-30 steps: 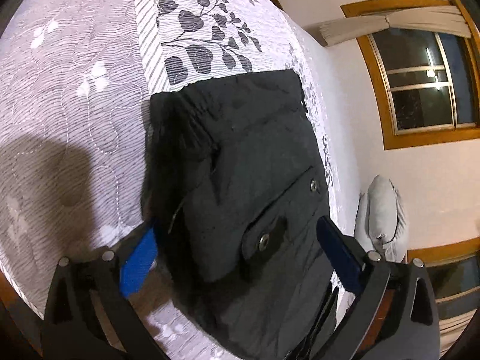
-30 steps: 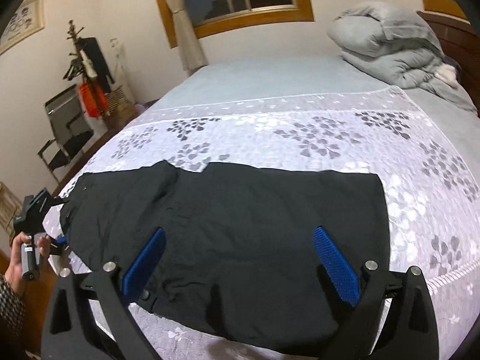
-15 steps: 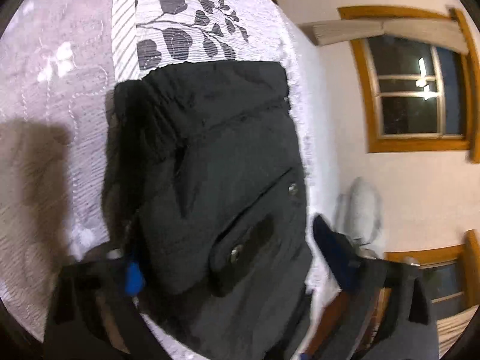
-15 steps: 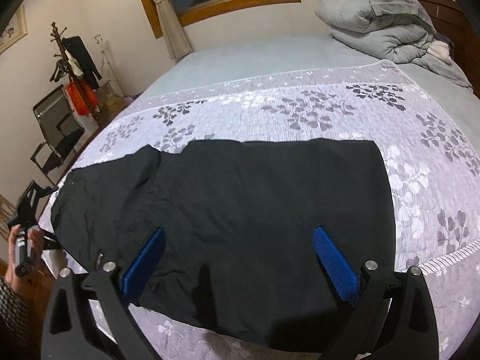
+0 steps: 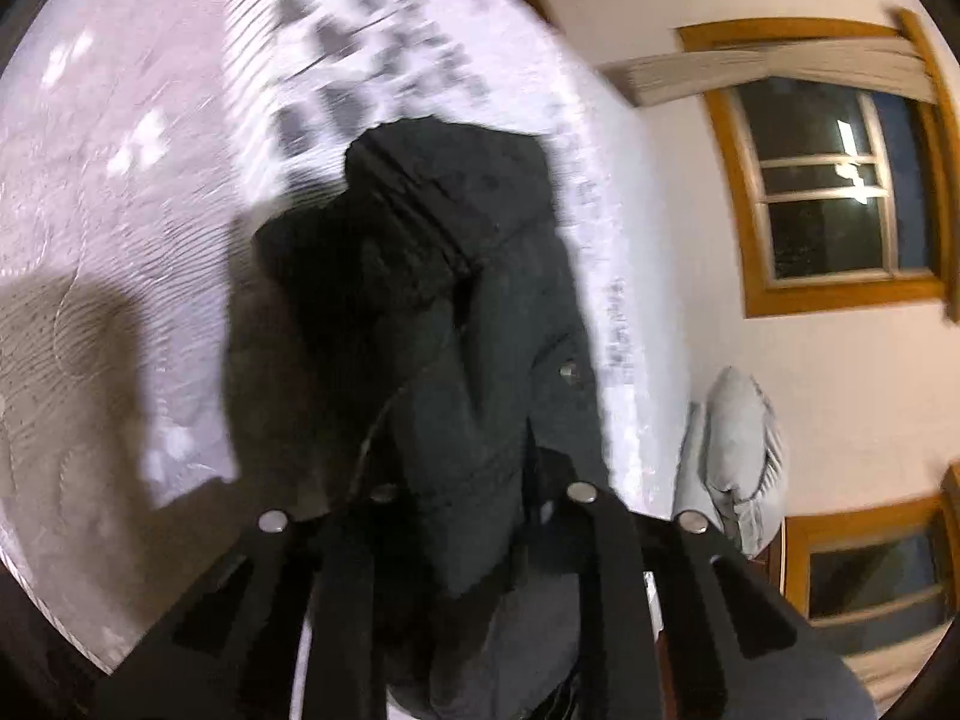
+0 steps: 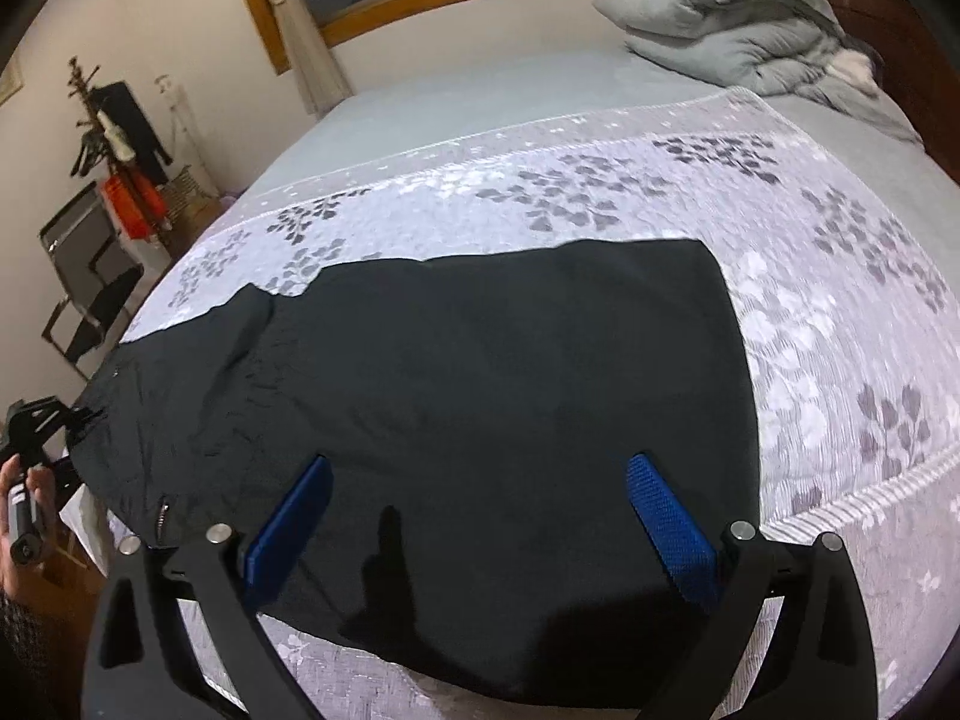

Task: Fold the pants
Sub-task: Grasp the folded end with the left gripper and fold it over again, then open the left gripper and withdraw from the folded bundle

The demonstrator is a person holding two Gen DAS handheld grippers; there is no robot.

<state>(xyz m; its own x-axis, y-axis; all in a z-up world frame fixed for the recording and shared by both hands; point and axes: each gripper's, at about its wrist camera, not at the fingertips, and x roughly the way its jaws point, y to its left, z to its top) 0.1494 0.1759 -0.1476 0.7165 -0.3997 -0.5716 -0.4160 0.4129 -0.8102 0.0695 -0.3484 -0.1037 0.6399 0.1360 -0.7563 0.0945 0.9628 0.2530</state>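
Note:
Black pants (image 6: 480,390) lie flat across the flowered bed cover (image 6: 840,312). In the left wrist view their waist end (image 5: 456,312) is bunched up and pinched between the fingers of my left gripper (image 5: 474,486), whose jaws are closing on the fabric; the pads are buried in cloth. The right wrist view shows that same gripper (image 6: 36,426) at the far left edge, held by a hand (image 6: 24,498). My right gripper (image 6: 477,498) hovers open over the near edge of the leg end, both blue pads (image 6: 672,534) bare, with nothing between them.
A rolled grey duvet (image 6: 738,18) sits at the head of the bed. A coat rack (image 6: 114,138) and a black chair (image 6: 90,276) stand left of the bed. A wood-framed window (image 5: 840,180) is on the wall beyond.
The left jaws went from wide open to closed on the waist end, and the fabric bunched and rose slightly. My right gripper sank closer to the pants, still open.

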